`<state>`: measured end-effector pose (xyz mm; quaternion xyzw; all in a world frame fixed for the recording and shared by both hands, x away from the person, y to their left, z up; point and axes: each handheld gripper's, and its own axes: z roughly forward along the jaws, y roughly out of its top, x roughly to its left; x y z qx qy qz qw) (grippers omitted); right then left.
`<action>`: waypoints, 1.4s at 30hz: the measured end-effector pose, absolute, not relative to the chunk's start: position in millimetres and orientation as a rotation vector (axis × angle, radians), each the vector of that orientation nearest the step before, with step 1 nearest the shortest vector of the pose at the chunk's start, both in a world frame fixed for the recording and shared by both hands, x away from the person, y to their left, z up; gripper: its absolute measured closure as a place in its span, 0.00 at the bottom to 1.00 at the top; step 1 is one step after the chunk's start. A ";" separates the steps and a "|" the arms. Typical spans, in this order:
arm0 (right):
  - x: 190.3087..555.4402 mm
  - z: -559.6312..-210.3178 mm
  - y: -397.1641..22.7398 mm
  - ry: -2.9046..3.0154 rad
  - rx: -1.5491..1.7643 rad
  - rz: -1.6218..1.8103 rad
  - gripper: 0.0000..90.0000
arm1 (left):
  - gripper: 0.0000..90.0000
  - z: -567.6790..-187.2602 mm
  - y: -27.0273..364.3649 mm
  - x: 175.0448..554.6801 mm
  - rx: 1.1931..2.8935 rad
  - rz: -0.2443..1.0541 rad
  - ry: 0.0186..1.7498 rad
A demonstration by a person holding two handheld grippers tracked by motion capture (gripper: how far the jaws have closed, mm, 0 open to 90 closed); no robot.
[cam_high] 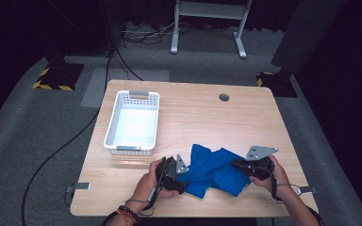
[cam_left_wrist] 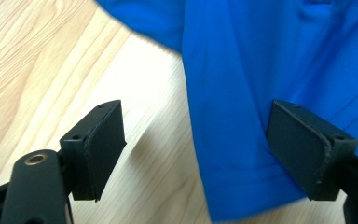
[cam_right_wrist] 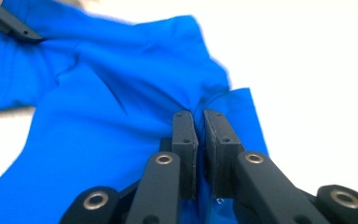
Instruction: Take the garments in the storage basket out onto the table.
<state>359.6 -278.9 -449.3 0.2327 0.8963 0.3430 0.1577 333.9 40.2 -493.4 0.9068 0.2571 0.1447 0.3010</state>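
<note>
Right gripper [cam_right_wrist: 199, 154] has its jaws pinched on a fold of the crumpled blue fabric garment [cam_high: 214, 169], near the wooden table's [cam_high: 245, 117] front edge. Left gripper [cam_left_wrist: 205, 149] gapes wide, straddling the hem ungrabbed. Folding seems barely begun; white plastic basket [cam_high: 133, 148] sits empty.

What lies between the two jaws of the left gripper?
In the left gripper view, the open left gripper has bare wooden table and the hemmed edge of the blue cloth between its jaws.
</note>
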 end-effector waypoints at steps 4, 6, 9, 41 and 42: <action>362.5 -436.8 -279.8 2.536 0.631 0.966 0.94 | 0.22 -492.0 49.6 334.4 2.424 0.363 0.692; 367.2 -431.7 -276.9 2.514 0.613 0.938 0.92 | 0.21 -491.7 51.9 334.9 2.423 0.387 0.706; 370.8 -433.5 -274.3 2.507 0.619 0.968 0.91 | 0.22 -489.5 48.3 330.5 2.401 0.433 0.707; 404.6 -463.4 -259.6 2.511 0.707 0.864 0.96 | 0.20 -498.0 -77.3 312.6 2.423 0.052 0.284; 404.6 -463.4 -259.6 2.511 0.707 0.864 0.96 | 0.20 -497.6 -76.0 311.2 2.427 0.047 0.273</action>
